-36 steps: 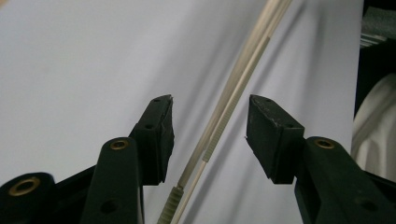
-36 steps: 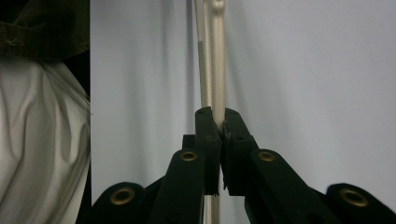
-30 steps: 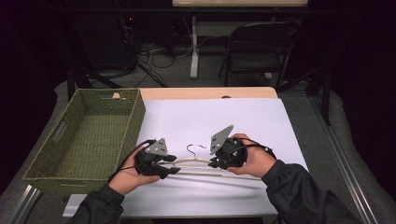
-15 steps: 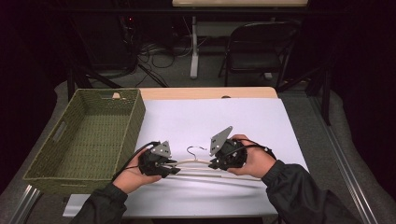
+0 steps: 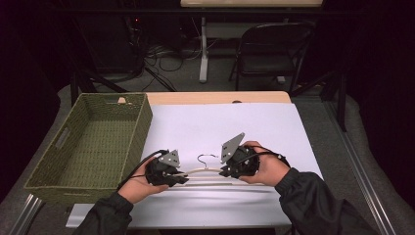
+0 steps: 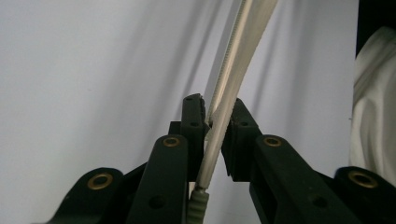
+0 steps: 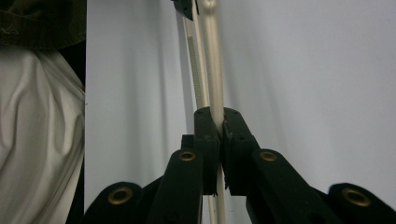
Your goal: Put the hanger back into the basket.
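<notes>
Nearest me, my left claw (image 5: pixel 172 179) is clamped on one end of the slim cream plastic clothes hanger with a wire hook (image 5: pixel 205 171). In the left gripper view the hanger's arm (image 6: pixel 223 121) runs slantwise between the jaws, pinched by one pad more than the other. My right claw (image 5: pixel 226 171) is closed squarely on the other arm, as the right gripper view shows (image 7: pixel 215 105).

The hanger lies low over the white sheet on the desk (image 5: pixel 215 122), spanning the gap between my two claws, its small hook pointing away from me. It looks thin and springy, with a ribbed strip along the lower bar.

The risk, I judge, is on the left: that slanted grip could let the arm slide or twist out if I lift unevenly. Pulling my hands apart could bow the plastic.

Farther off to the left sits the olive-green woven rectangular basket (image 5: pixel 63 142), empty.
</notes>
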Demonstrator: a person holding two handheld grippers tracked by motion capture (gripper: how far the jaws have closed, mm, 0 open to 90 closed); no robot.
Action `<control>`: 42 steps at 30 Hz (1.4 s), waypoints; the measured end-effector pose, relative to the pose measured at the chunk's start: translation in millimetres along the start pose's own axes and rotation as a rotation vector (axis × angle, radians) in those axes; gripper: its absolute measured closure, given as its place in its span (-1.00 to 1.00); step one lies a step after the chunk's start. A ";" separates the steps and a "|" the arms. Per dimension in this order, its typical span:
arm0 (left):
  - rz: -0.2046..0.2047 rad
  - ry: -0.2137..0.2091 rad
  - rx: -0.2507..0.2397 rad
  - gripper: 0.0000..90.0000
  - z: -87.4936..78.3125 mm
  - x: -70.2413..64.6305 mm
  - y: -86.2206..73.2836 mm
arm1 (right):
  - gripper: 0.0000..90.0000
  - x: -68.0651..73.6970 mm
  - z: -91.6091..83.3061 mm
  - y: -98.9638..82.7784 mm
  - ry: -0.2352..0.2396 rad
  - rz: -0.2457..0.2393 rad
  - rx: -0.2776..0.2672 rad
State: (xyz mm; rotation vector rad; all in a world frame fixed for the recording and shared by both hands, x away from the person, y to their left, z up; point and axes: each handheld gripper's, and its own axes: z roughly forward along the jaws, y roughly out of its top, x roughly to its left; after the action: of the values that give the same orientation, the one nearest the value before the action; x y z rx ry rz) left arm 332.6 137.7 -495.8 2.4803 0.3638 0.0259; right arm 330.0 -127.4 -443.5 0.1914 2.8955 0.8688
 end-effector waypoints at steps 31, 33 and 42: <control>-0.055 0.022 -0.047 0.94 -20.0 -19.9 -9.5 | 0.26 -15.5 -16.2 -21.3 -0.070 0.124 -0.085; -0.068 0.037 -0.063 0.94 -27.9 -24.4 -11.8 | 0.18 -16.4 -23.2 -25.2 -0.086 0.139 -0.117; -0.122 0.091 -0.141 0.94 -67.9 -38.3 -18.9 | 0.09 -16.2 -47.0 -48.3 -0.159 0.210 -0.158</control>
State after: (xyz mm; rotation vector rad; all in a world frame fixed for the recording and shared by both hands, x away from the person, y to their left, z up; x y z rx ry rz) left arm 283.9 181.7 -449.7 2.3188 0.5327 0.1105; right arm 334.9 -195.2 -430.0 0.5317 2.6796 1.0576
